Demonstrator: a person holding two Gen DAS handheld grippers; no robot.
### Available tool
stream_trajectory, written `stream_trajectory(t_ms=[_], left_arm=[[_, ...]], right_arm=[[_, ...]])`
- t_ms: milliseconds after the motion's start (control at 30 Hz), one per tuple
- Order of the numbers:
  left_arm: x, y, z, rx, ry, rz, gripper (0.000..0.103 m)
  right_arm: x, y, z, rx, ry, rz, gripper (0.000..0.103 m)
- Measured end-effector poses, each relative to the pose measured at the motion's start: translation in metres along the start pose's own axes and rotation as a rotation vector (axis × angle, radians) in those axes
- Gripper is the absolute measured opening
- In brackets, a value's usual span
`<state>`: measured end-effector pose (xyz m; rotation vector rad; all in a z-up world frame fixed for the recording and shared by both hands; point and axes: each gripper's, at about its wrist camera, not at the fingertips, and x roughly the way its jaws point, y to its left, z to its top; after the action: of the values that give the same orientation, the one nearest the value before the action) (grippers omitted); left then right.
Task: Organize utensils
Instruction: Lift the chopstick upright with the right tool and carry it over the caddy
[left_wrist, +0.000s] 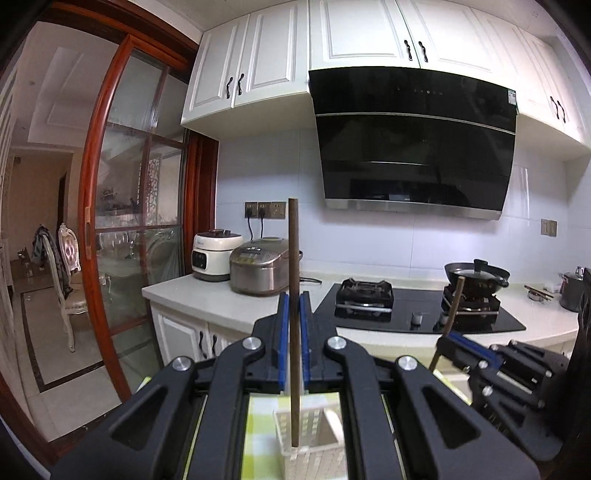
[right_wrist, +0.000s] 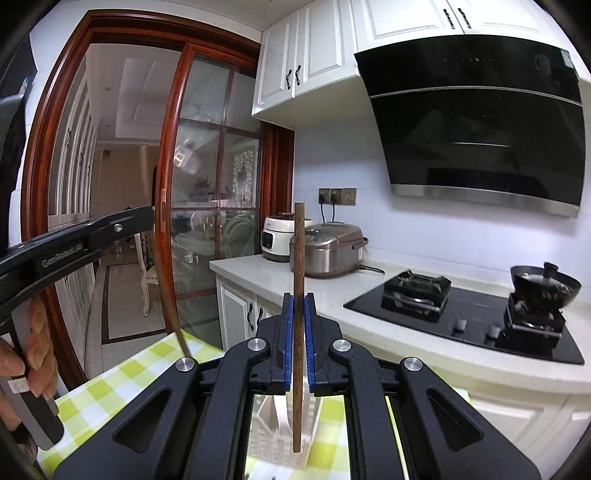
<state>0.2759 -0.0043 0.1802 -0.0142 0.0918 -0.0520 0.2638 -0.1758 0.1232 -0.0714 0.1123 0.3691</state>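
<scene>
- The left gripper (left_wrist: 294, 314) pinched 1 dark wooden chopstick (left_wrist: 294, 295) between its blue pads (left_wrist: 283, 321), the stick standing upright with its lower tip hanging just over the white slotted basket (left_wrist: 314, 443)
- The right gripper (right_wrist: 299, 314) did the same with a second chopstick (right_wrist: 298, 295), jaws pressed onto it around mid-length, its tip also poised above the basket (right_wrist: 273, 443)
- In the left view the right gripper (left_wrist: 458, 341) showed off to the side, its stick (left_wrist: 452, 310) tilted a little
- Handling call: these sticks looked light, stiff and thin, so weight was no worry; the smooth round wood could swivel or slip in the pads
- A grip near the middle, as both had, seemed sound for keeping each stick plumb; holding nearer the top would leave more length free to drop into the basket
- The basket looked like light plastic and might tip or slide if a tip snagged a slot
- It sat on a green-and-white checked cloth (right_wrist: 122, 380), soft and likely to shift under it
- Around it was a kitchen with white cabinets (left_wrist: 258, 70), a black range hood (left_wrist: 413, 147), a gas hob (left_wrist: 417, 314) with a wok (left_wrist: 476, 275), 2 cookers (left_wrist: 258, 266) on the pale counter (left_wrist: 207, 295)
- A wood-framed glass sliding door (right_wrist: 199, 184) stood to the left, and the person's left hand (right_wrist: 29, 354) showed there on its gripper handle
</scene>
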Motion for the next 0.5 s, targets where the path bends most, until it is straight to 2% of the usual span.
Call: stream_trajectory(t_ms=[167, 500], left_arm=[[0.032, -0.004, -0.003, 0.008, 0.012, -0.004, 0.006], [0.096, 0.023, -0.056, -0.060, 0.153, -0.002, 0.006]], right_arm=[[0.030, -0.007, 0.001, 0.005, 0.010, 0.018, 0.007], [0.097, -0.013, -0.036, 0.017, 0.113, 0.054, 0.007]])
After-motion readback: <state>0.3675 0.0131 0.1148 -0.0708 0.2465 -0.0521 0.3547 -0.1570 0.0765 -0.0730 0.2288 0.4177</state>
